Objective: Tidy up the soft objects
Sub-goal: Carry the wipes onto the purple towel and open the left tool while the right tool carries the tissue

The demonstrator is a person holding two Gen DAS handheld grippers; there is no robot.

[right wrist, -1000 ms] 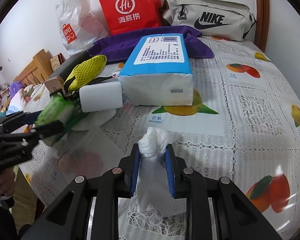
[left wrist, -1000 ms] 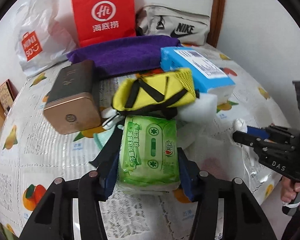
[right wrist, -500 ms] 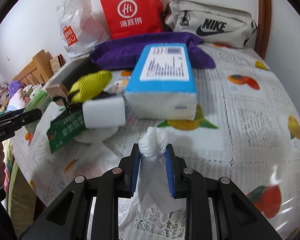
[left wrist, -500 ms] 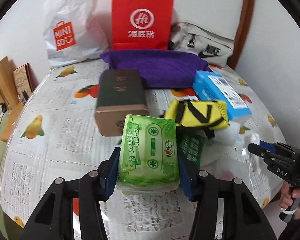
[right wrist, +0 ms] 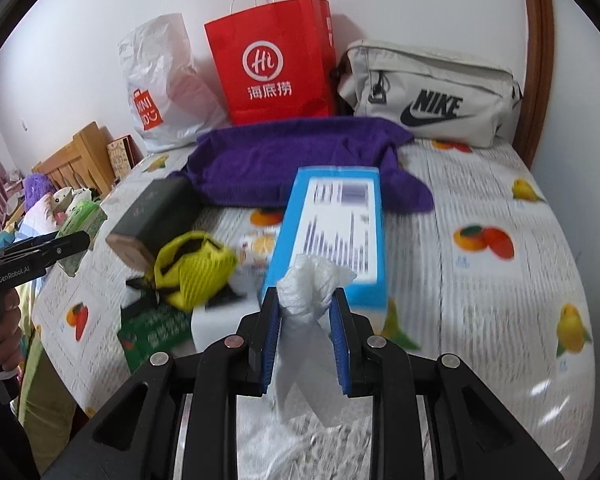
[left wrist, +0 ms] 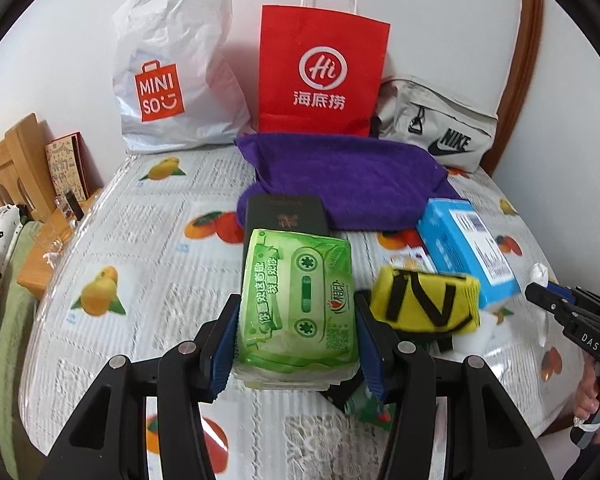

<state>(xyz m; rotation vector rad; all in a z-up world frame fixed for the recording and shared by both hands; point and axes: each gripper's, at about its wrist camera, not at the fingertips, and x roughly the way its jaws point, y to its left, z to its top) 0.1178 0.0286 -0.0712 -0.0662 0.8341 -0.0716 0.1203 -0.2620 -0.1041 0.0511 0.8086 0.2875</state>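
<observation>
The left gripper (left wrist: 298, 320) is pinching a green tissue pack (left wrist: 298, 304) above the table (left wrist: 140, 292); the right gripper (right wrist: 304, 332) is clamping a crumpled white bag (right wrist: 310, 284). Sorting appears barely begun: a yellow pouch (left wrist: 426, 306) at three o'clock and a purple towel (left wrist: 348, 184) at twelve are lying unsorted.

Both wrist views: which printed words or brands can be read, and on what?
"MINISO": white plastic bag
"Hi", Chinese characters: red paper bag
"NIKE": beige fabric pouch
"DAS": right gripper
"GenRobot.AI": left gripper
Green tissue pack, blue box: print too small or blurred.
</observation>
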